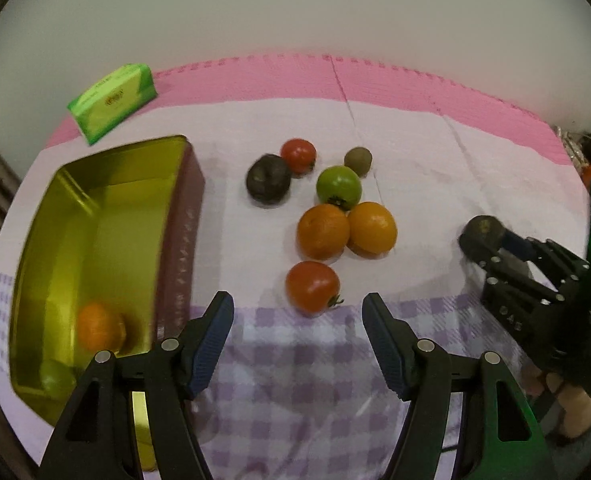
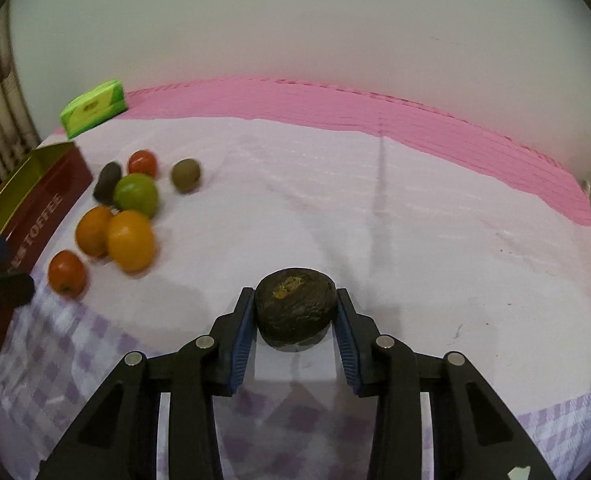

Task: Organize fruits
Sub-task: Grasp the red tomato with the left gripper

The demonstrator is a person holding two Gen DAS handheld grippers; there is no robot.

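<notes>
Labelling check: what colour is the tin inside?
Gold inside the tin; clearest in the left wrist view.

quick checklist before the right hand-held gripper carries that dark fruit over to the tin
1. Grip: right hand-held gripper has both pads against the dark fruit: ok.
2. Fruit off the cloth: it looks low over the tablecloth; cannot tell.
3. Room in the tin: one orange and something greenish in the near end, the rest bare: ok.
4. Path: the fruit cluster, including the near tomato, lies between fruit and tin: not ok for a low sweep.
5. Left hand-held gripper: open, holding nothing, beside the tin, possibly in the way: not ok.
</notes>
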